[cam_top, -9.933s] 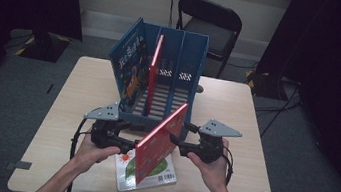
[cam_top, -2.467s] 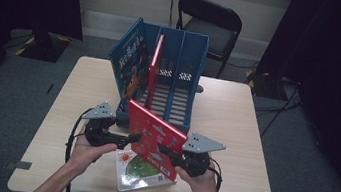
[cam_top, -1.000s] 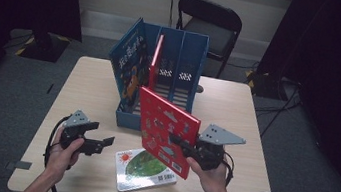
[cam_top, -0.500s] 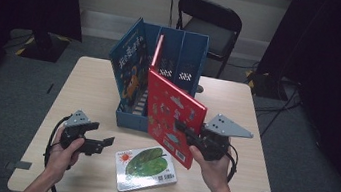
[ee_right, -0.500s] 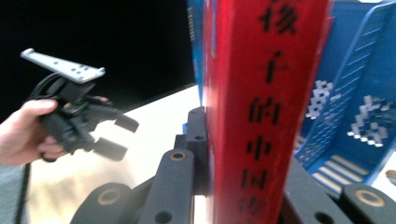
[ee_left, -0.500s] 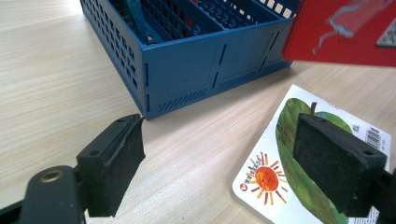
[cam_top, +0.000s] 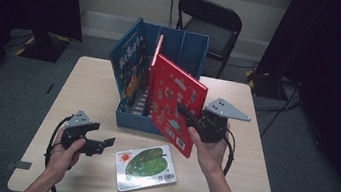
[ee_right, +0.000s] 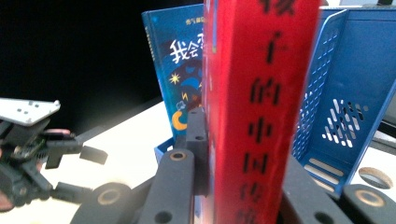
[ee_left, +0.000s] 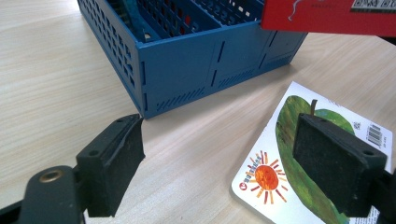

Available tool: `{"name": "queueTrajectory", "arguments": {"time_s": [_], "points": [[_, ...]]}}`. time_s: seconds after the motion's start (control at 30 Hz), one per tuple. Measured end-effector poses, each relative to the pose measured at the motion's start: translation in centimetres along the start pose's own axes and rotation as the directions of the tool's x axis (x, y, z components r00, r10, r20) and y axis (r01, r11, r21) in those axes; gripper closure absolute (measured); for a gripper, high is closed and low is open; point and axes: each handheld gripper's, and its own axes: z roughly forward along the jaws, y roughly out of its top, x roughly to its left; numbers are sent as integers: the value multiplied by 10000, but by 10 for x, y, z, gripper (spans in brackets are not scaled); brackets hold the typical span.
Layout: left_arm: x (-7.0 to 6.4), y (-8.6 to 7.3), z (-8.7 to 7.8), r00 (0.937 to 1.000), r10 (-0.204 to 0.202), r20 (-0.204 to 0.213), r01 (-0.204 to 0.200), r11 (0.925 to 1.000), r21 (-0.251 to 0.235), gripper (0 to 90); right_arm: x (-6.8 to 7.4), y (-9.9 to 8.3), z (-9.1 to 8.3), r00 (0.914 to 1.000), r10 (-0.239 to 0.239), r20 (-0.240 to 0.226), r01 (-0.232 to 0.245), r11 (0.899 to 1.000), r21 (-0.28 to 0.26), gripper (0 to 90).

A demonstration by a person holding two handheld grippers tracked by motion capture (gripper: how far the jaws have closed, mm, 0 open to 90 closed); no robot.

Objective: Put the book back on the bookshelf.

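1. The red book (cam_top: 176, 104) hangs upright and tilted above the table, its lower edge at the front wall of the blue file rack (cam_top: 141, 119), at about 12 o'clock from the green-leaf book (cam_top: 146, 167) lying flat.
2. The right gripper (cam_top: 187, 115) has its jaws clamped on the red book's edge at 3 o'clock; the grip looks firm.
3. To slot it well, I would square the book to the rack's dividers, aim for the free bay at 3 o'clock of the blue book (cam_top: 130, 64), and lower it spine-first without knocking that neighbour.
4. The left gripper (cam_top: 101, 145) rests low at 9 o'clock of the green-leaf book, jaws spread wide and holding nothing.
5. The right gripper view shows the red book's spine (ee_right: 261, 116) pinched between the jaws; the left gripper view shows the gap between book and rack front (ee_left: 210, 70).
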Motion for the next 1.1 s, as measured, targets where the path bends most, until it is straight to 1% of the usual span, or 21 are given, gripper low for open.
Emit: {"name": "queueTrajectory", "arguments": {"time_s": [0.1,0.2,0.3,0.43,0.47,0.63,0.7,0.73,0.8,0.87,1.0,1.1], "points": [[0,0,-1,10000,52,5,-52,10000,-13,163,2,6,5,10000,5,-29,-5,10000,-3,805],[0,0,-1,10000,-10,12,10,10000,-53,163,2,9,6,9999,66,-91,-66,10000,-74,806],[1,0,-1,10000,15,6,-15,10000,-34,163,3,13,6,9999,99,-90,-101,9998,-146,805],[0,0,0,10000,40,9,-40,10000,-1,163,1,17,9,9997,91,205,-87,9998,-203,805],[0,0,0,10000,46,27,-46,10000,0,163,0,18,11,9995,158,280,-152,9996,-226,806],[0,0,1,10000,49,8,-49,10000,28,163,-2,24,23,9963,162,848,-143,9996,-226,806],[1,0,0,10000,11,-2,-11,10000,20,163,-3,27,29,9935,144,1127,-121,9997,-204,806],[1,0,0,10000,-9,10,9,10000,0,163,-3,28,34,9905,81,1369,-59,9999,-161,805],[1,0,1,10000,7,-16,-7,10000,6,163,-2,30,41,9867,103,1625,-85,9999,-116,805],[1,0,1,10000,7,-2,-7,10000,1,163,-2,30,48,9823,114,1869,-101,9999,-83,806],[1,0,1,10000,30,-26,-30,10000,43,163,-1,30,62,9752,129,2210,-130,9999,-13,805],[1,0,1,10000,9,27,-9,10000,4,163,1,30,72,9658,148,2590,-142,9999,-42,806]]}}
